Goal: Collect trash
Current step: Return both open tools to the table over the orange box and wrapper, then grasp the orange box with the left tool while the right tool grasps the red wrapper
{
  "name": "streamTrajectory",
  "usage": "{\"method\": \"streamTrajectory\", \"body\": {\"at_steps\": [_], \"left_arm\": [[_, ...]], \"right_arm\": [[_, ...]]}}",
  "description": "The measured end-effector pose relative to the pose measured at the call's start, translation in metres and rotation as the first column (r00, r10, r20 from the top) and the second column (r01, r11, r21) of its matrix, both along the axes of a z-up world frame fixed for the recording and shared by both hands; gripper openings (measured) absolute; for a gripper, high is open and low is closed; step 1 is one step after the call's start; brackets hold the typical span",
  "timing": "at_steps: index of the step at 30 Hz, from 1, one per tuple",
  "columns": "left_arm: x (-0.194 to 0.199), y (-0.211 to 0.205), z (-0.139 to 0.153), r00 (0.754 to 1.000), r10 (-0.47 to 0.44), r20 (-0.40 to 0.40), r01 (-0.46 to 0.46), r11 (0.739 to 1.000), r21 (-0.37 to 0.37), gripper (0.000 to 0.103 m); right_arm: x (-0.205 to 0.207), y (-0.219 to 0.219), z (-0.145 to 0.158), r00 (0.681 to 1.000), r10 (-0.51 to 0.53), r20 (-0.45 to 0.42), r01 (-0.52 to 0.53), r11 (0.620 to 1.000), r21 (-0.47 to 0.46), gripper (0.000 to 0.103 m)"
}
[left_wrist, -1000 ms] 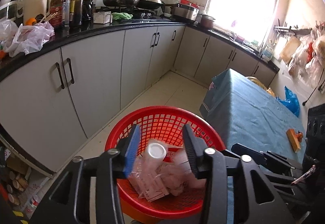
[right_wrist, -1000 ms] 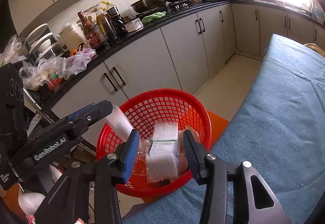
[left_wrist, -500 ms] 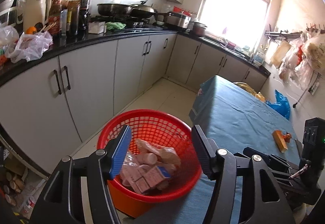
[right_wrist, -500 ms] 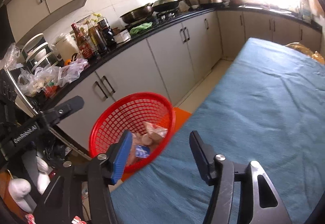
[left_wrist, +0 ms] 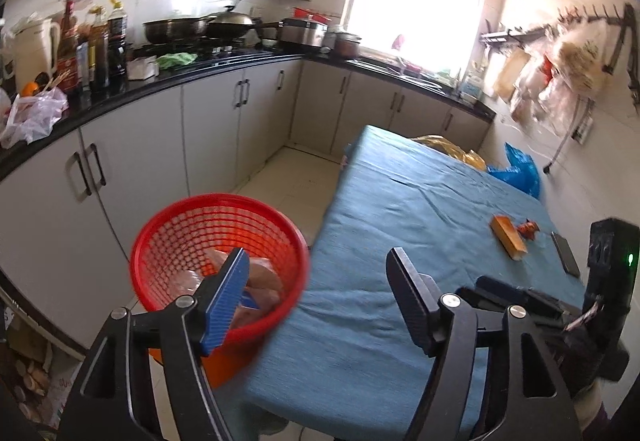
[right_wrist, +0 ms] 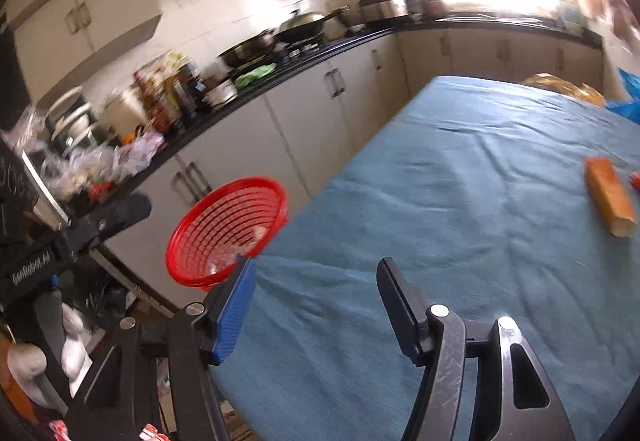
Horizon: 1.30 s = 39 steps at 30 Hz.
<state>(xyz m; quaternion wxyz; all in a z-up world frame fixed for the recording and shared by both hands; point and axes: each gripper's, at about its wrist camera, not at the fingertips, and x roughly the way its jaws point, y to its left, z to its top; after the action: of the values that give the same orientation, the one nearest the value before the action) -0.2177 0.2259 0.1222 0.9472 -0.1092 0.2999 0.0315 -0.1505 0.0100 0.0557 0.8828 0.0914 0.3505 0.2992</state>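
Left claw (left_wrist: 316, 281): your jaws gape wide, nothing in them.
Right claw (right_wrist: 316, 291): wide apart too, empty over the desk (right_wrist: 460, 201).
Red basket (left_wrist: 180, 217): at your 10 o'clock, wrappers (left_wrist: 260, 277) inside.
Orange block (right_wrist: 608, 197): at 2 o'clock, lying on the cloth.

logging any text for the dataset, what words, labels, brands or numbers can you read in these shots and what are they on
"GenRobot.AI": white lettering on the black body of the left gripper, seen from the right wrist view; blurred, only partly legible.
Bottle labels on the counter: print present, too blurred to read.
Wrappers in the red basket: print too small to read.
Hanging bags on the wall: markings unreadable.
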Motion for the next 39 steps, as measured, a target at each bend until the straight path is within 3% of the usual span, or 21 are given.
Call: {"method": "streamTrajectory", "body": {"at_steps": [6, 13, 19, 22, 28, 33, 35, 39], "left_arm": [[0.014, -0.052, -0.003, 0.995, -0.097, -0.034, 0.098, 0.995, 0.010, 0.071], [0.045, -0.120, -0.009, 0.965, -0.253, -0.076, 0.253, 0.967, -0.004, 0.071], [0.077, -0.188, -0.018, 0.916, -0.383, -0.118, 0.387, 0.922, 0.018, 0.071], [0.089, -0.211, -0.023, 0.897, -0.421, -0.138, 0.428, 0.903, 0.031, 0.071], [0.115, -0.245, -0.038, 0.859, -0.475, -0.191, 0.486, 0.874, 0.014, 0.071], [0.137, -0.255, -0.045, 0.843, -0.489, -0.223, 0.497, 0.868, -0.026, 0.071], [0.149, -0.260, -0.048, 0.839, -0.493, -0.229, 0.496, 0.867, -0.046, 0.071], [0.175, -0.269, -0.057, 0.836, -0.489, -0.251, 0.485, 0.871, -0.081, 0.071]], "right_arm": [[0.014, -0.087, -0.010, 0.980, -0.172, -0.095, 0.179, 0.982, 0.065, 0.068], [0.027, -0.180, -0.013, 0.924, -0.355, -0.143, 0.369, 0.925, 0.086, 0.069], [0.050, -0.246, -0.017, 0.850, -0.492, -0.187, 0.516, 0.850, 0.107, 0.071], [0.075, -0.276, -0.020, 0.795, -0.569, -0.210, 0.597, 0.796, 0.103, 0.071], [0.136, -0.311, -0.029, 0.714, -0.655, -0.249, 0.686, 0.725, 0.059, 0.071], [0.186, -0.329, -0.048, 0.666, -0.682, -0.301, 0.719, 0.695, 0.017, 0.071], [0.204, -0.333, -0.059, 0.650, -0.684, -0.331, 0.725, 0.689, 0.001, 0.071], [0.219, -0.329, -0.061, 0.655, -0.700, -0.285, 0.725, 0.689, -0.025, 0.071]]}}
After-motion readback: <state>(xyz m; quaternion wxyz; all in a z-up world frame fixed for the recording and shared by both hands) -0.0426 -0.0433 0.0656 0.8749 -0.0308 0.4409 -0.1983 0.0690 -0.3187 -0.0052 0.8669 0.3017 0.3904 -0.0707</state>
